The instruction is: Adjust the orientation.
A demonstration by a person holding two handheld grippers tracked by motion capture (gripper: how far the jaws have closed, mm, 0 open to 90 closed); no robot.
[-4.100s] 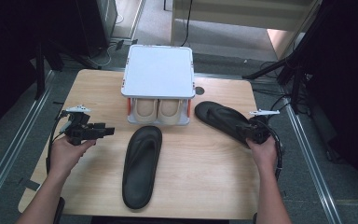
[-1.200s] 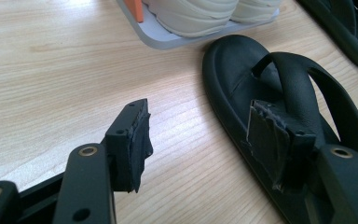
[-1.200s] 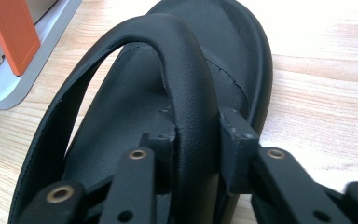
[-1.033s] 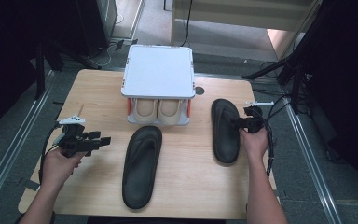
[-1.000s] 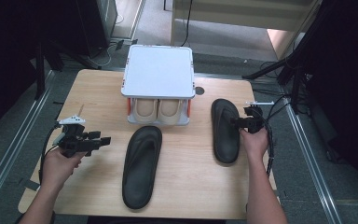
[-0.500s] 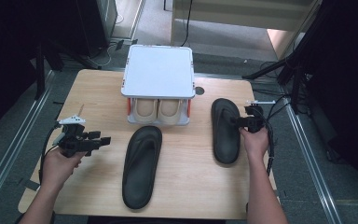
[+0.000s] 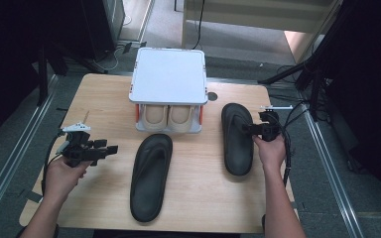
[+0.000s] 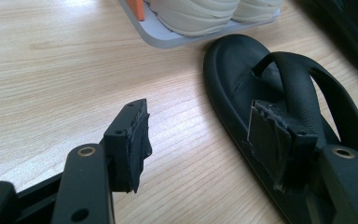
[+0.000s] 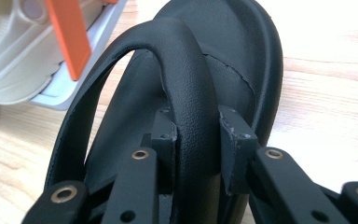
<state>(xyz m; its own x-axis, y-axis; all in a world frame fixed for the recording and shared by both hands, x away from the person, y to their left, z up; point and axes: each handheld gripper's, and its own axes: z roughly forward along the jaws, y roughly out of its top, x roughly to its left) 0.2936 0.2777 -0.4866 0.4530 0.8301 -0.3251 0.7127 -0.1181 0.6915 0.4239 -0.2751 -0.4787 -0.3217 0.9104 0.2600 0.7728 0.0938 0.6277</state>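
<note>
Two black flip-flops lie toe-away on the wooden table (image 7: pixel 104 94). The left flip-flop (image 7: pixel 151 176) rests in front of a small shoe rack. My left gripper (image 7: pixel 113 148) hovers to its left, open and holding nothing; in the left gripper view its jaws (image 8: pixel 198 135) stand wide, with that flip-flop (image 8: pixel 233 79) just beyond the right jaw. The right flip-flop (image 7: pixel 237 139) lies to the right of the rack. My right gripper (image 7: pixel 245 128) reaches in from its right edge. In the right gripper view the jaws (image 9: pixel 196 135) are shut on its strap (image 9: pixel 186 70), one pad pressing on each side.
A shoe rack with a white top (image 7: pixel 167 74) and orange posts (image 9: pixel 70 32) stands at the table's back middle, holding a pair of beige shoes (image 7: pixel 171 115). A cable (image 7: pixel 287 148) trails from the right gripper near the table's right edge. Dark floor and metal rails surround the table.
Since the earliest frame the right flip-flop has been turned from a slant to lie straight, parallel to the left one. My left hand came nearer the front. Over the last second nothing visibly moved.
</note>
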